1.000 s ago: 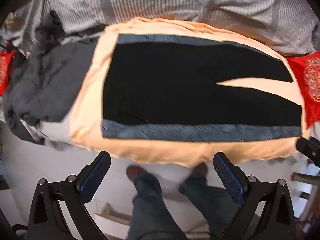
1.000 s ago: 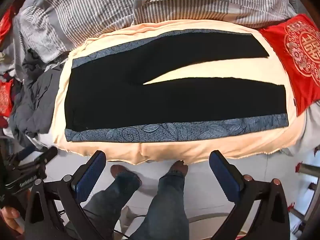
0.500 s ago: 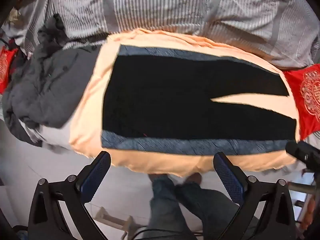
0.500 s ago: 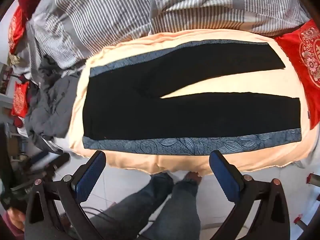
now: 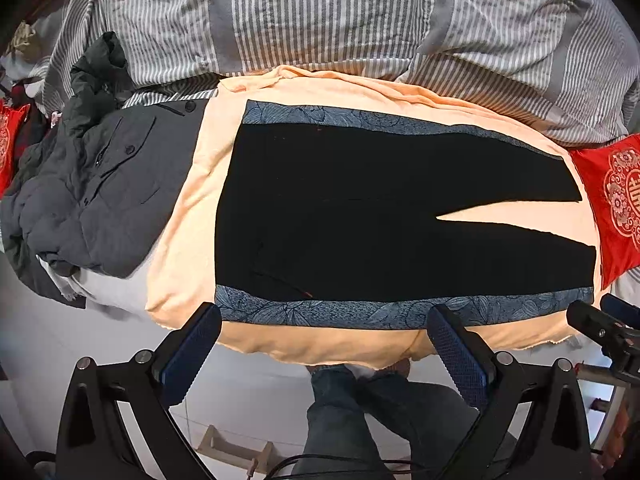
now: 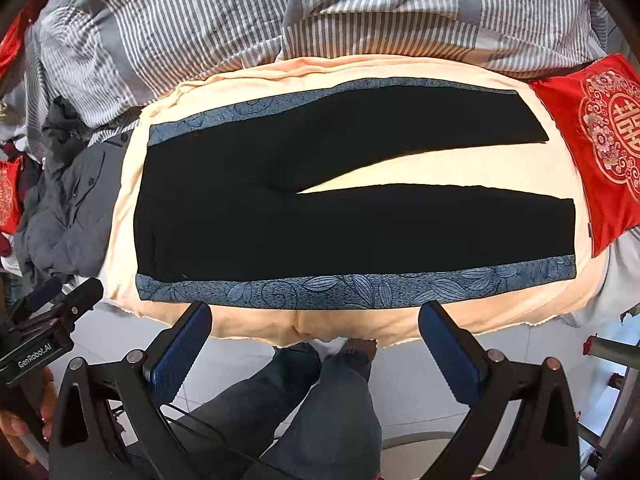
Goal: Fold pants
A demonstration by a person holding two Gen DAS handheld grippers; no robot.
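Black pants (image 5: pixel 360 216) with blue patterned side stripes lie flat on a peach blanket (image 5: pixel 188 216), waist at the left, legs spread slightly toward the right. They also show in the right wrist view (image 6: pixel 320 216). My left gripper (image 5: pixel 324 344) is open and empty, held above the floor just before the blanket's near edge, near the waist half. My right gripper (image 6: pixel 316 340) is open and empty, at the near edge by the pants' middle.
A grey jacket (image 5: pixel 92 196) is piled left of the blanket. A striped grey duvet (image 5: pixel 320 16) lies behind. A red embroidered cushion (image 6: pixel 600 140) sits right of the leg ends. The person's legs (image 6: pixel 320 408) stand below, on white floor tiles.
Both grippers have moved forward and closer to the bed; the pants now fill more of each view. The pants have not moved.
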